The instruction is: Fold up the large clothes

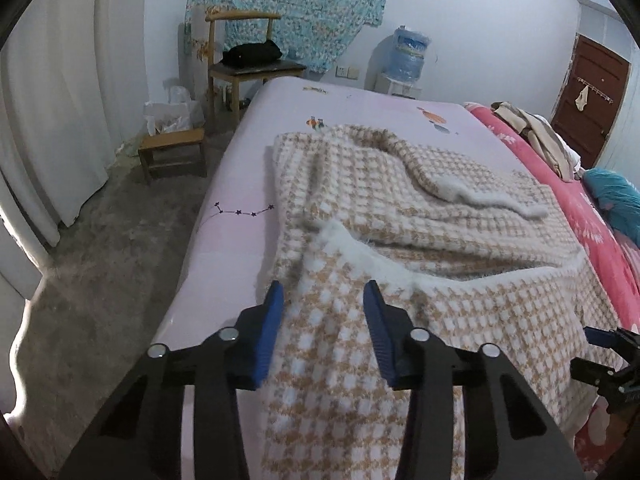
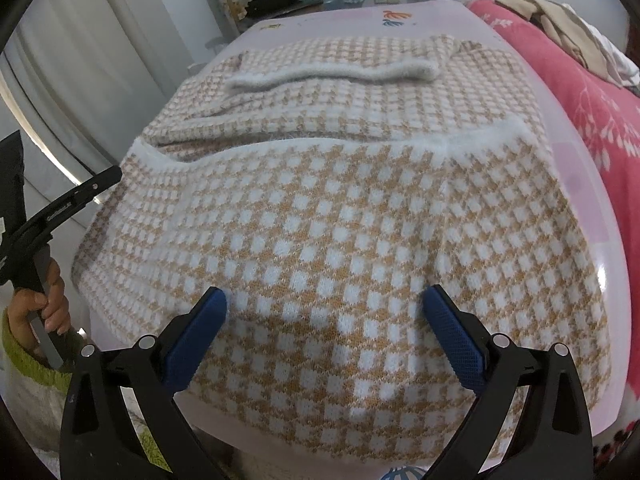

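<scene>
A tan-and-white checked knit sweater (image 1: 420,216) with white fuzzy trim lies spread on the pale pink bed sheet (image 1: 240,184). A sleeve with a white cuff (image 2: 332,74) is folded across its far part. My left gripper (image 1: 324,294) hovers over the sweater's near left edge; its blue fingers stand apart and press on nothing. The right gripper (image 2: 326,300) is wide open above the sweater's (image 2: 320,208) near hem. The left wrist view catches the right gripper (image 1: 608,360) at its right edge. In the right wrist view, a hand (image 2: 40,308) holds the left gripper's handle at the left.
A red flowered blanket (image 1: 560,168) with a pile of clothes (image 1: 536,132) borders the sheet on the right. Left of the bed are bare floor, a small wooden stool (image 1: 172,152), a chair (image 1: 248,60) with a black bag, and white curtains (image 1: 60,120). A water dispenser (image 1: 408,60) stands at the back.
</scene>
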`<state>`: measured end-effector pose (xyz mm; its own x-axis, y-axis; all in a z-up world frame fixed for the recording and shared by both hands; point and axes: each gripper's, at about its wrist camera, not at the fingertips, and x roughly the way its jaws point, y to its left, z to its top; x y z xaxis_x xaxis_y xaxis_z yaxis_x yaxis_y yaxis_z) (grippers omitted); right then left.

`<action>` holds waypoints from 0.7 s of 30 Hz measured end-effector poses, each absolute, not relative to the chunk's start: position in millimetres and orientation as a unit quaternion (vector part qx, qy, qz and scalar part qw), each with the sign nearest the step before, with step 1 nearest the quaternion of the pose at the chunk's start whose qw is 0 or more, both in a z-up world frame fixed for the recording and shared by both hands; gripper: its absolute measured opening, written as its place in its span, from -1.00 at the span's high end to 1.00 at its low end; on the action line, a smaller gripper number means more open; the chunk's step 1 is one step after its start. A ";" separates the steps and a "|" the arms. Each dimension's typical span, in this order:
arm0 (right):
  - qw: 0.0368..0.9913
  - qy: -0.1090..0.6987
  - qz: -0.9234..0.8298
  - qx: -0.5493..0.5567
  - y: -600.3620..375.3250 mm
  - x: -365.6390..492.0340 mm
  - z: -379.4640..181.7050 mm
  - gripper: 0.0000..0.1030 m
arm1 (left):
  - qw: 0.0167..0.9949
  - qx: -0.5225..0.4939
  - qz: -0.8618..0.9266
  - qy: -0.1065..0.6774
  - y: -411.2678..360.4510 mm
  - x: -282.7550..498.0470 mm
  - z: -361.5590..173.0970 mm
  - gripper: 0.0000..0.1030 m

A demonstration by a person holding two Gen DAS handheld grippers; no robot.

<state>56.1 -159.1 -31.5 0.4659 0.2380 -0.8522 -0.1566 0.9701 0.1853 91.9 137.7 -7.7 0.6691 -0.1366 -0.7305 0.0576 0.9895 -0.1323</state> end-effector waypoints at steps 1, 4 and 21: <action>0.855 0.504 0.116 0.040 -159.5 56.2 -31.3 -0.84 | 0.910 -0.050 -0.053 0.407 138.3 93.6 -8.5 0.29; 0.854 0.505 0.116 0.039 -158.8 56.5 -31.2 -0.84 | 0.907 -0.051 -0.054 0.415 138.6 97.8 -10.8 0.33; 0.856 0.502 0.115 0.043 -160.6 54.9 -31.5 -0.84 | 0.886 -0.058 -0.082 0.452 142.8 112.1 -20.4 0.34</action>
<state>54.9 -160.6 -31.5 0.4701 0.2400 -0.8494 -0.1529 0.9699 0.1894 112.1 142.8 -20.4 0.5774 -0.1968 -0.7924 0.0926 0.9800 -0.1759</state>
